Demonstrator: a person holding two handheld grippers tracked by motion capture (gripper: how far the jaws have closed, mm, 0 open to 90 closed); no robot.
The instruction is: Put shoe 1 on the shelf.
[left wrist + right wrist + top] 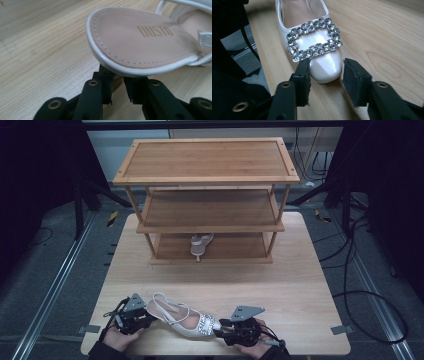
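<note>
Near the front edge of the table [320, 285], a white slingback shoe [182, 317] is laid on its sole, its long axis running along that edge, heel end toward the left corner and buckled square toe toward the right. The left gripper [117, 87] is closed under the heel seat, apparently on the heel itself, which is hidden by the insole. The right gripper [325, 75] is set astride the toe, one pad touching, the other just clear, so nothing is clamped there. The shoe is judged light, stiff in the sole, glossy and slippery; the crystal buckle [314, 38] and thin strap are best avoided, with hold taken at heel and toe sides.
</note>
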